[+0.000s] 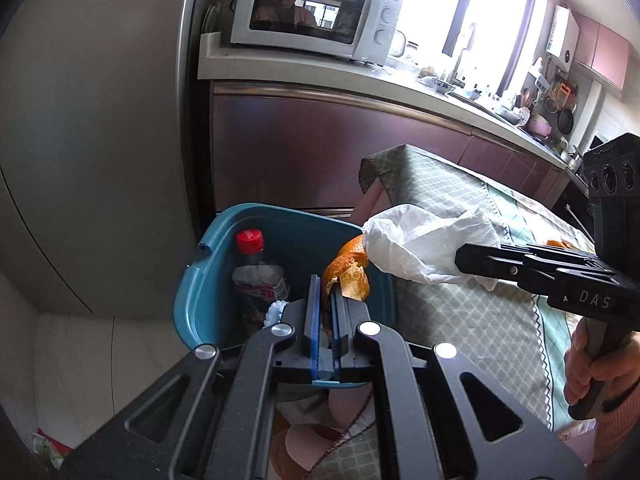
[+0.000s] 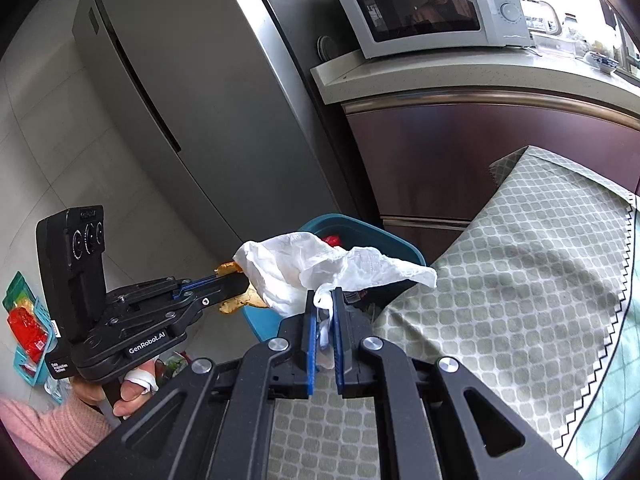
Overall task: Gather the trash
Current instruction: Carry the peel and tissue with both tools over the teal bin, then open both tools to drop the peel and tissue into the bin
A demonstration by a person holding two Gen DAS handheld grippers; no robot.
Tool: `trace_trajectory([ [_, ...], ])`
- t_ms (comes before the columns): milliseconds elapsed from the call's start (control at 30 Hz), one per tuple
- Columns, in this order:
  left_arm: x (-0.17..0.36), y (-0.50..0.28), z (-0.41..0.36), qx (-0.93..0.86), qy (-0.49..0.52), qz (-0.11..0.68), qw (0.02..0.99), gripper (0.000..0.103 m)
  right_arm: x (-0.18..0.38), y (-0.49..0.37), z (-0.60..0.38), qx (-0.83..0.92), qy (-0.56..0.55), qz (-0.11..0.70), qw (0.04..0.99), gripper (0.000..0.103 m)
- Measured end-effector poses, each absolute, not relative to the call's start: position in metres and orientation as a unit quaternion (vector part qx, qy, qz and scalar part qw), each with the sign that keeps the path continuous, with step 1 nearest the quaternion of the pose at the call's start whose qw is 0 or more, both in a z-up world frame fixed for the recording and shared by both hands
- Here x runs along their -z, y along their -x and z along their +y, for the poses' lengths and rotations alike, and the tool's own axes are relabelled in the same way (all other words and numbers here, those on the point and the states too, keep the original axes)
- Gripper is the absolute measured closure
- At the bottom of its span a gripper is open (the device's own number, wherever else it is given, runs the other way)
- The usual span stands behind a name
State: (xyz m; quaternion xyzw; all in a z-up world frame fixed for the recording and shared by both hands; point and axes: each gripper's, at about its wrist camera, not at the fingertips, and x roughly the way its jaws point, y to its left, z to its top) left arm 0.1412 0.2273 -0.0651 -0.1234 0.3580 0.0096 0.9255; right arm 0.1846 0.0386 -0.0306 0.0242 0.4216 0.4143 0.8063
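My left gripper [image 1: 326, 292] is shut on a piece of orange peel [image 1: 349, 270] and holds it over the teal bin [image 1: 280, 220]. A crushed plastic bottle with a red cap [image 1: 256, 272] lies inside the bin. My right gripper [image 2: 323, 300] is shut on a crumpled white tissue [image 2: 312, 268], just to the right of the peel, at the table's corner and above the bin's [image 2: 384, 240] rim. In the right wrist view the left gripper [image 2: 230, 284] comes in from the left with the peel [image 2: 240, 300] in its tip.
The table [image 1: 460, 320] with a green patterned cloth stands right beside the bin. Behind are a grey fridge [image 1: 100, 140], a counter with maroon cabinets [image 1: 320, 140] and a white microwave [image 1: 312, 12]. On the floor at left lie colourful packets in a teal tray [image 2: 28, 320].
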Motion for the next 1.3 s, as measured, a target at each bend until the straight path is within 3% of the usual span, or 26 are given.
trace_trajectory([
  [633, 0.13, -0.186, 0.249, -0.043, 0.142, 0.414, 0.898, 0.096, 0.079, -0.222, 0.104, -0.376, 0.049, 0.49, 0.785, 0.09],
  [733, 0.14, -0.193, 0.25, -0.039, 0.151, 0.423, 0.893, 0.093, 0.08, -0.227, 0.108, -0.368, 0.06, 0.492, 0.787, 0.065],
  [900, 0.148, -0.199, 0.249, -0.035, 0.16, 0.427, 0.889, 0.091, 0.083, -0.231, 0.112, -0.366, 0.061, 0.496, 0.785, 0.064],
  [967, 0.147, -0.198, 0.249, -0.031, 0.164, 0.424, 0.89, 0.084, 0.084, -0.231, 0.111, -0.367, 0.058, 0.496, 0.785, 0.064],
  [1300, 0.119, -0.182, 0.239, -0.021, 0.151, 0.39, 0.908, 0.081, 0.072, -0.224, 0.088, -0.379, 0.024, 0.483, 0.789, 0.061],
])
